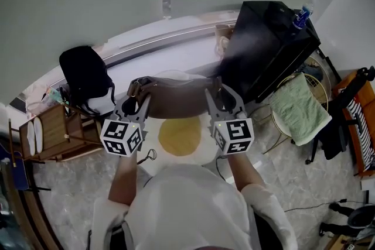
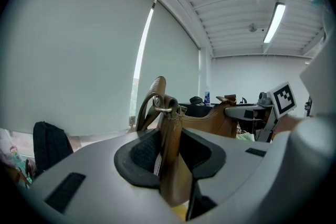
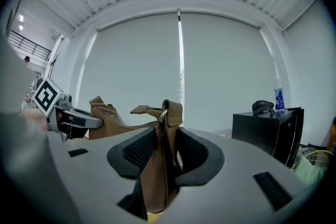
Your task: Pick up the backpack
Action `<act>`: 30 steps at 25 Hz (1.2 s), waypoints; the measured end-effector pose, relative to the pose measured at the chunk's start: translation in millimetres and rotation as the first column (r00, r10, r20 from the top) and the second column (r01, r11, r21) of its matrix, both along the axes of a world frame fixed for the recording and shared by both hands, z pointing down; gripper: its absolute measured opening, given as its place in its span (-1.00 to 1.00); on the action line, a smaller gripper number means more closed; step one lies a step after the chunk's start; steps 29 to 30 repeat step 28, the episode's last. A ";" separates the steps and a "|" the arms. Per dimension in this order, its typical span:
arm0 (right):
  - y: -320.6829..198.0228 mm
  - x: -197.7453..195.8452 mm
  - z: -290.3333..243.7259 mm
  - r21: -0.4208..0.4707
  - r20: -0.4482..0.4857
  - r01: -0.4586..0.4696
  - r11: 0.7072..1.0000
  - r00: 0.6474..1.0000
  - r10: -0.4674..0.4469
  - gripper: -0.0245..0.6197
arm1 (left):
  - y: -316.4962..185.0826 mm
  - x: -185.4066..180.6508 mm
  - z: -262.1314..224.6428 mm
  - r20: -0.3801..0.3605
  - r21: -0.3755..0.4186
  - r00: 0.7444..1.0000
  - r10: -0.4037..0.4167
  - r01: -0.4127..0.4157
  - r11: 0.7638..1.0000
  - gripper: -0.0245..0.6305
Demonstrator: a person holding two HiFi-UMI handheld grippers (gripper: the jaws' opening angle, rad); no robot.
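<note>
1. Backpack [image 1: 176,99]: brown leather, slung between the two grippers in front of the person, above a yellow round pad [image 1: 179,136]. It looks lifted, but the head view can't confirm the gap underneath.
2. Left gripper [image 1: 137,102]: jaws closed on the leather tab [image 2: 170,165] at the bag's left end. The pads press both faces of the tab, just under the metal ring [image 2: 167,107].
3. Right gripper [image 1: 221,99]: jaws clamped the same way on the matching tab at the right end, with its ring just above the pads.
4. Step in hand, my read: a two-handed lift. To do it well, raise both hands at the same pace so the bag hangs level and the zip top doesn't tip.
5. The grip is on thin tabs, not the body, so all the weight hangs from them. The risk is a tab sliding down out of the pads on a jerk. Move smoothly and don't loosen the jaws.
6. Spacing: pulling the hands apart strains the tabs, and bringing them together lets the middle sag toward the pad. Hold the present spread.
7. Surroundings: black cabinet [image 1: 266,44] near the right end, black bag [image 1: 85,74] off to the left, wooden rack [image 1: 55,134] lower left. None touches the backpack, so go straight up with no sideways swing.
</note>
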State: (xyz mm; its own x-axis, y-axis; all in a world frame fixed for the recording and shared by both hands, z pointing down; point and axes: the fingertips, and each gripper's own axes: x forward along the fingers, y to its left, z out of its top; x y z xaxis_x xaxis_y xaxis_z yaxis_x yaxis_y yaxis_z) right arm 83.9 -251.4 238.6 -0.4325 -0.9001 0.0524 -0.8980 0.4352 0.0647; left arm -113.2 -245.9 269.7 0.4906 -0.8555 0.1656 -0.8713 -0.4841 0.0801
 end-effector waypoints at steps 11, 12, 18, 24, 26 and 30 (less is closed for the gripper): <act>0.9 -0.9 -3.7 0.009 -0.009 0.000 1.000 1.000 0.000 -0.44 | 3.1 -0.5 -3.7 -0.012 0.003 1.000 -0.008 0.008 1.000 -0.54; 2.1 -0.8 -3.0 0.007 -0.009 0.000 1.000 1.000 0.000 -0.44 | 4.6 -0.3 -3.1 -0.013 0.002 1.000 -0.009 0.009 1.000 -0.54; 6.8 -1.0 -1.4 0.003 -0.015 0.004 1.000 1.000 -0.004 -0.44 | 10.0 -0.2 -1.5 -0.015 -0.001 1.000 -0.011 0.011 1.000 -0.54; 7.2 -5.4 -0.6 0.001 -0.019 0.008 1.000 1.000 -0.008 -0.44 | 11.7 -4.4 -0.6 -0.015 -0.003 1.000 -0.012 0.012 1.000 -0.54; 7.0 -5.0 -0.5 -0.002 -0.021 0.010 1.000 1.000 -0.010 -0.44 | 11.9 -3.9 -0.8 -0.014 -0.004 1.000 -0.013 0.013 1.000 -0.54; 6.8 -4.7 -0.8 -0.003 -0.023 0.013 1.000 1.000 -0.013 -0.44 | 12.3 -3.5 -1.1 -0.013 -0.006 1.000 -0.015 0.015 1.000 -0.54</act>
